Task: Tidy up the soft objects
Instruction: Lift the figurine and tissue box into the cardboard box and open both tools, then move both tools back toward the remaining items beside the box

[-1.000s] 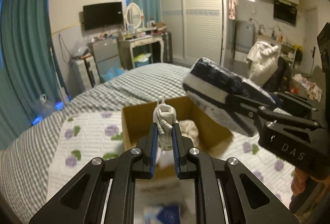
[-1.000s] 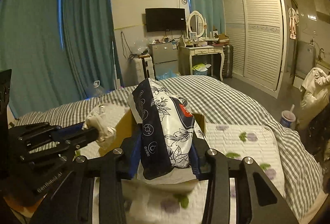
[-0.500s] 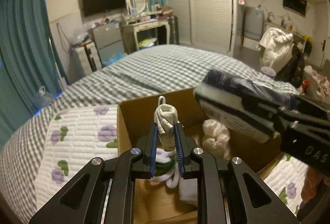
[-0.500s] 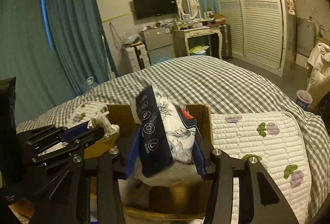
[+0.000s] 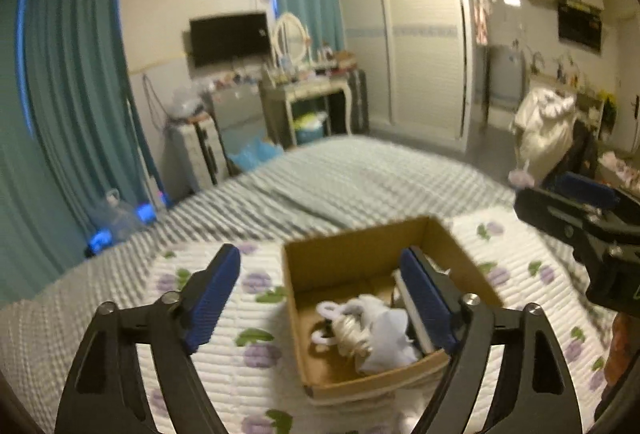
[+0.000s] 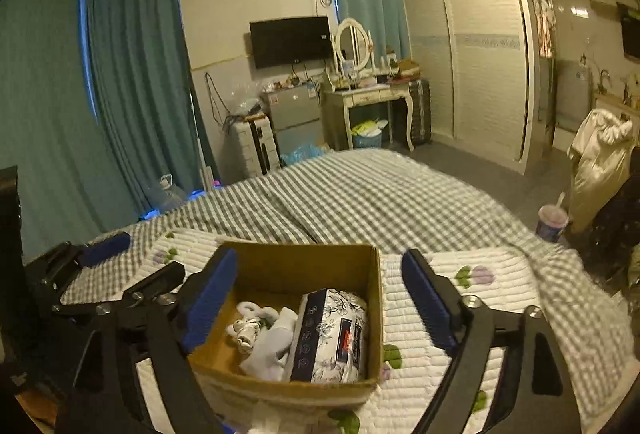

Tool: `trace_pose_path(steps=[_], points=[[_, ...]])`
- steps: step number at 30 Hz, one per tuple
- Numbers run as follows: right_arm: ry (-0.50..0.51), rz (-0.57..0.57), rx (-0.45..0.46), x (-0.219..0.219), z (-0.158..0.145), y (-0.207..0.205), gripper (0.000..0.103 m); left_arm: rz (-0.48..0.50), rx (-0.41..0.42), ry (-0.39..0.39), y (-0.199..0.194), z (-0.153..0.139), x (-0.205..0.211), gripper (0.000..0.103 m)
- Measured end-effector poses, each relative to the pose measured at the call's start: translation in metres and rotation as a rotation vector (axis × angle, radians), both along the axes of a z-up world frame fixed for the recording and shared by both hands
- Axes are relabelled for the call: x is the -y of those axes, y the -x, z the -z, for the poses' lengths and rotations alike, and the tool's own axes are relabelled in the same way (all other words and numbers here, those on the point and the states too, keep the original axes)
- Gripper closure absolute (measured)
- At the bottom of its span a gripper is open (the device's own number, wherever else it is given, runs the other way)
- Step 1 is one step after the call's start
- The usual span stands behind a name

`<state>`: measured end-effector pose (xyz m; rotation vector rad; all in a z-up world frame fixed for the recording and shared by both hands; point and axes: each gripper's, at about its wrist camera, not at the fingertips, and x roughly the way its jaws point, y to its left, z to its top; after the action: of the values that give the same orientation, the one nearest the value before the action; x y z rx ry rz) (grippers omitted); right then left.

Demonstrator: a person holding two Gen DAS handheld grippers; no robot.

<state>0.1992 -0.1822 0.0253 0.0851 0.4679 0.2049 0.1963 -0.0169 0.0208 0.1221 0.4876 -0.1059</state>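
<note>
The left gripper [image 5: 320, 298] stands wide, with nothing between its blue ribbed pads; its jaws have just been opening. The right gripper [image 6: 320, 304] is also wide and empty, its jaws just opened too. Both hang above the cardboard box [image 6: 372, 318], clear of its rim, so there is free room all around the box walls. From the left wrist view the right gripper [image 5: 576, 206] is seen at the right side, well apart from the box [image 5: 300, 298].

The box is brown, with straight thin walls and an open top. It lies on a white quilted mat [image 6: 480, 314] printed with purple flowers and green leaves. The mat lies on a bed [image 6: 360, 194] with a grey and white checked cover, soft and a little wrinkled.

Inside the box, the tissue pack [image 6: 332, 334], a shiny plastic wrap in dark blue and white with a flower pattern, leans at the right side. Beside it, on the left, lie the rolled sock bundle [image 6: 246, 330] with a loop, and other white soft cloth [image 6: 272, 346].

One second ago the left gripper held the sock bundle tight and the right one held the tissue pack, both above the box. Now both things lie in the box and the grippers are higher than half a second ago.
</note>
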Motion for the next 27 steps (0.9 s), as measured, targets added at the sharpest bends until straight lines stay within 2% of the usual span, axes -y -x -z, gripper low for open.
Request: trace_pose_path(steps=[2, 4, 5, 10, 14, 20, 23, 27], points=[[0.014, 0.010, 0.022, 0.000, -0.018, 0.018, 0.008, -0.008, 0.037, 0.009, 0.019, -0.020, -0.005, 0.018], [0.020, 0.013, 0.045, 0.002, -0.037, 0.041, 0.005, -0.015, 0.072, 0.015, 0.041, -0.040, -0.011, 0.013], [0.021, 0.014, 0.056, 0.002, -0.046, 0.052, 0.000, -0.019, 0.088, 0.017, 0.051, -0.048, -0.013, 0.012], [0.047, -0.003, 0.093, -0.005, -0.080, 0.110, 0.000, -0.021, 0.162, 0.014, 0.104, -0.084, -0.027, 0.007], [0.092, -0.003, 0.102, -0.013, -0.086, 0.145, 0.000, -0.026, 0.191, 0.020, 0.134, -0.092, -0.037, 0.007], [0.152, -0.001, 0.049, -0.022, -0.057, 0.171, 0.000, -0.016, 0.149, 0.057, 0.151, -0.071, -0.051, 0.007], [0.174, 0.001, 0.001, -0.027, -0.024, 0.171, 0.000, -0.020, 0.117, 0.065, 0.149, -0.047, -0.054, 0.007], [0.152, -0.013, -0.079, -0.027, 0.026, 0.154, 0.000, -0.034, 0.092, 0.024, 0.144, -0.007, -0.050, 0.007]])
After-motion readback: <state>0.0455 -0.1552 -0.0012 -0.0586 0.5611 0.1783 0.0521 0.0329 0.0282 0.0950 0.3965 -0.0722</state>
